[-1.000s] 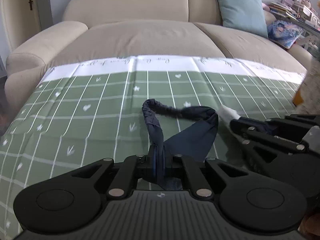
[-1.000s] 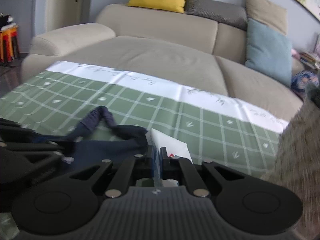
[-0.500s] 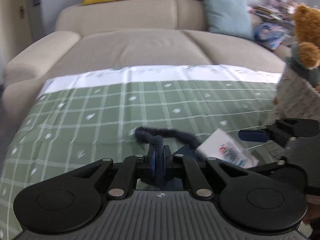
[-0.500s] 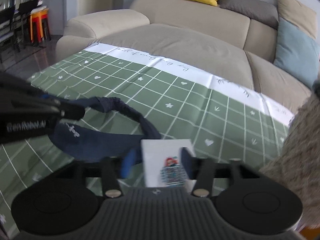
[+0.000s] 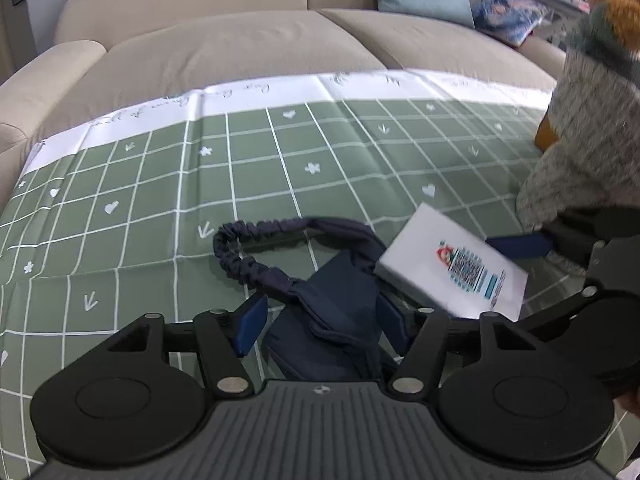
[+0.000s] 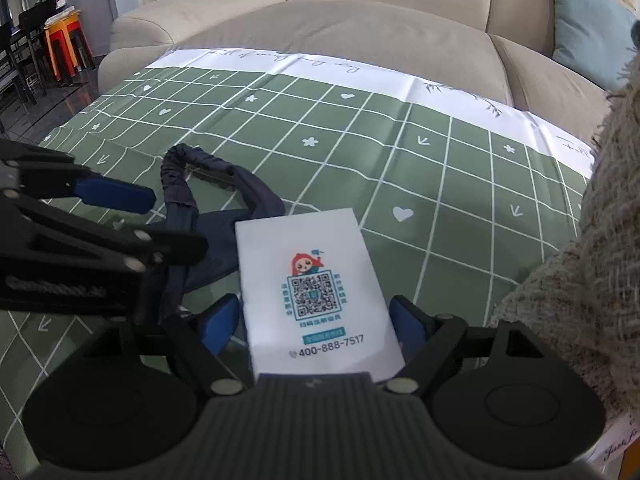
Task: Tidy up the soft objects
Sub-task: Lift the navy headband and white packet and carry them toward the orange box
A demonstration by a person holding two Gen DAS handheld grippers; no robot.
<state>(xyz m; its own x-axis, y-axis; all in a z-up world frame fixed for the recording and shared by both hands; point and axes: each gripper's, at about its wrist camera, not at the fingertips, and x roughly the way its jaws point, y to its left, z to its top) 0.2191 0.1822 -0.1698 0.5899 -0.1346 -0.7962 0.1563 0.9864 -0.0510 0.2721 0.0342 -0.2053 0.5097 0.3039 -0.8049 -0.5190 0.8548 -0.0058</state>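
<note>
- Left wrist view: the left gripper [image 5: 320, 320] is opening, its blue pads clear of the navy fabric pouch [image 5: 332, 304] lying limp between them on the green grid cloth [image 5: 160, 184]; elastic strap curls outward.
- Right wrist view: the right gripper [image 6: 316, 316] is opening around a flat white packet [image 6: 312, 280], unpressed, printed with a QR code and "400-888-7517". Beige sofa [image 6: 360, 28] behind.

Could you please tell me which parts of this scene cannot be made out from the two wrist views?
- Navy fabric item: near end hidden behind the left gripper's body, left wrist view.
- White packet: its near edge is covered by the right gripper.
- Plush toy: blurred and cropped at the right edge.
</note>
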